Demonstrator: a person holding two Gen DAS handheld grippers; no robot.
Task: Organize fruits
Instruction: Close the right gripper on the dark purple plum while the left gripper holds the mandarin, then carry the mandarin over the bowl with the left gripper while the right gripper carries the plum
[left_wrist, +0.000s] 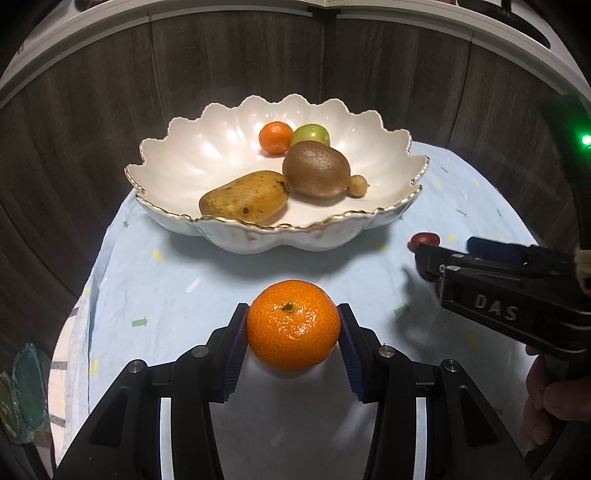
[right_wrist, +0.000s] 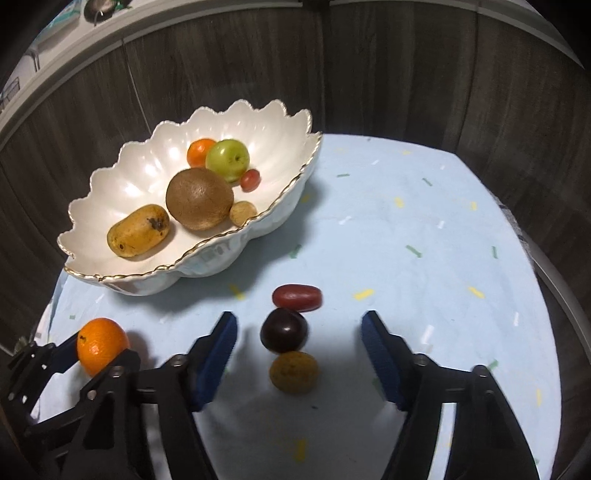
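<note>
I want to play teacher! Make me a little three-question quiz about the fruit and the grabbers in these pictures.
1. True or false: the left gripper is shut on the big orange mandarin.
2. Which fruit in the white scalloped bowl touches the kiwi? A) the yellow mango B) a banana C) a strawberry
3. Fill in: between the open fingers of the right gripper lie ___ small fruits in a row on the light blue cloth.

Key: 1 true. 2 A. 3 three: the red oblong fruit, the dark plum and the brownish-yellow round fruit.
</note>
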